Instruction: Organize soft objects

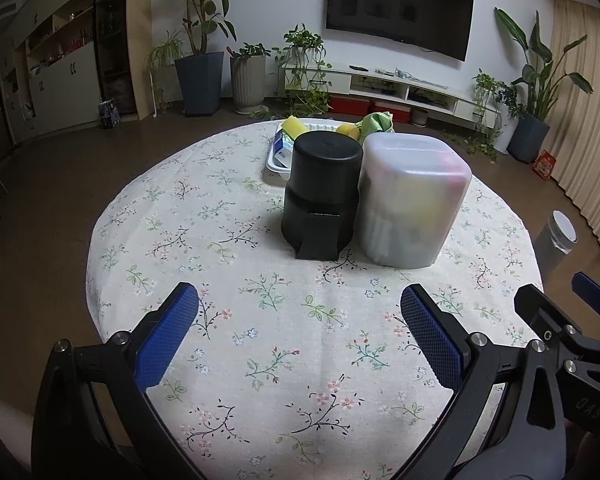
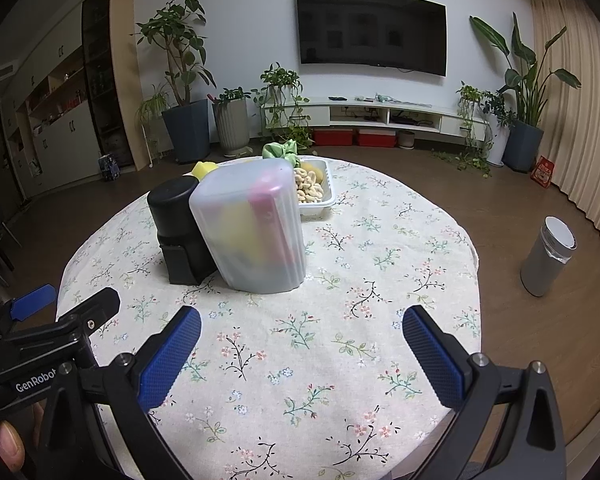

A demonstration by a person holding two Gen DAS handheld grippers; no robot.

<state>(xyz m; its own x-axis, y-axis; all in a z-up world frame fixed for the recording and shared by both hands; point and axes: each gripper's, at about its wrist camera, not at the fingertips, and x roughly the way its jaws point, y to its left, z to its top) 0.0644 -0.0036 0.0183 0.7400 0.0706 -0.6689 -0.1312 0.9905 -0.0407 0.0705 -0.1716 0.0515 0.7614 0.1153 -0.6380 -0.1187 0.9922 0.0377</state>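
Both tools, left tool (image 1: 300, 316) and right tool (image 2: 302, 332), hover wide and empty over the near desk (image 1: 284, 360), probably staged for a reach. Soft objects sit well ahead: some show through the upright frosted container (image 2: 256, 228) beside the black canister (image 1: 320, 192), long axis vertical; yellow sponge (image 1: 294, 125) and green cloth (image 2: 280, 149) lie in the white tray (image 2: 320, 204) behind.

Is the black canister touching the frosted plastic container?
Touching. In the left wrist view the black canister and frosted plastic container press side by side with no tablecloth visible between them.
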